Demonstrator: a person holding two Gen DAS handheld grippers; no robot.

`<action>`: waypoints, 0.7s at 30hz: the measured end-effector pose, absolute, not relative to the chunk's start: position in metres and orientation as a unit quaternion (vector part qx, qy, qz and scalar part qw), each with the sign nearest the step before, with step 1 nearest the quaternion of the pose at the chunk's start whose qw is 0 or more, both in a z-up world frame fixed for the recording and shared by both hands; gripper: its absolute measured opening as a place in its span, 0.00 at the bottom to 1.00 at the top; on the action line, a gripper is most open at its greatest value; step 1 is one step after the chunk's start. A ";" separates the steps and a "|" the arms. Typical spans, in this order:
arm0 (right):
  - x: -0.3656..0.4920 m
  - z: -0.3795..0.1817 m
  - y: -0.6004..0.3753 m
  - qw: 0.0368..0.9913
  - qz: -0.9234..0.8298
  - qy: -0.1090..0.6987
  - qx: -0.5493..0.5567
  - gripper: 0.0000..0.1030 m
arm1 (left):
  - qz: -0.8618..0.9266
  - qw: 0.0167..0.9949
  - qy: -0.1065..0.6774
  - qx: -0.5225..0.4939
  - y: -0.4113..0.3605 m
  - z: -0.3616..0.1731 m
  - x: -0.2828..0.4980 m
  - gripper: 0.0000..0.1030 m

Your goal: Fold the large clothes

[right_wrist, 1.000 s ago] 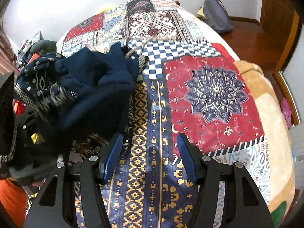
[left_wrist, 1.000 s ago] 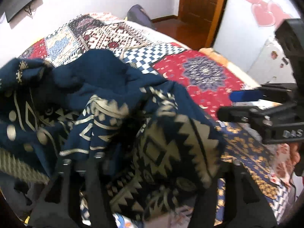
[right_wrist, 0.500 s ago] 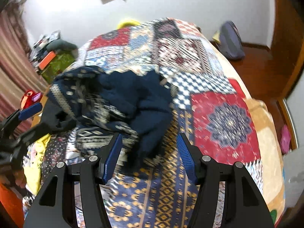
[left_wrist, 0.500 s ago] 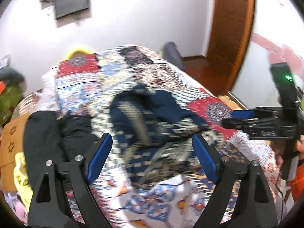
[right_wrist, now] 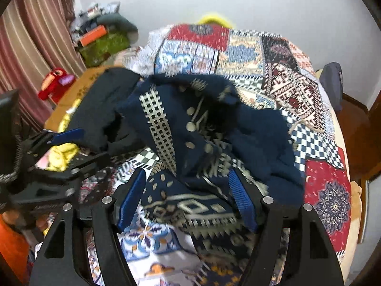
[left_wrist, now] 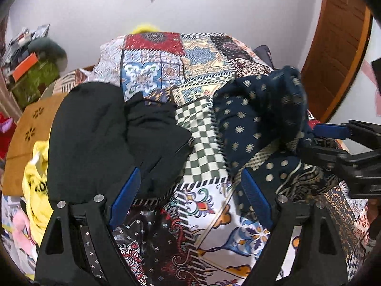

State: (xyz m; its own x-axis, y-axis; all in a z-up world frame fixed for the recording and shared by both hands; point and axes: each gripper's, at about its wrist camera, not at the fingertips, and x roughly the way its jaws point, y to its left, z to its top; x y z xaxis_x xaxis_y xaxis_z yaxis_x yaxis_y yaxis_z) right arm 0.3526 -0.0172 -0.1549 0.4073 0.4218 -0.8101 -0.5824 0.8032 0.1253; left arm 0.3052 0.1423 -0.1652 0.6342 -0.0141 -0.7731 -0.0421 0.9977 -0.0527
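Out over the middle of the bed the navy patterned garment is now lying in a loose heap; a second ago I was carrying it bunched at my left gripper, so I'm reading this as dropped, not yet folded. Left fingers are standing wide, empty, garment off to their right. My right gripper is opening, cloth lying between its fingers, unpinched.

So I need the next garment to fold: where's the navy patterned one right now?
The navy patterned garment lies crumpled mid-bed on the patchwork bedspread, just right of the black clothes in both wrist views.
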 end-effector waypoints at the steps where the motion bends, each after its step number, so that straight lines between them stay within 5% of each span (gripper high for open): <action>1: 0.356 -0.160 -0.013 0.834 0.298 0.456 -0.092 0.66 | 0.008 0.902 0.429 -0.035 0.144 -0.167 0.306 0.83; 21: 0.463 -0.151 -0.141 0.879 0.097 0.458 -0.087 0.66 | -0.058 0.891 0.450 -0.028 0.091 -0.211 0.353 0.84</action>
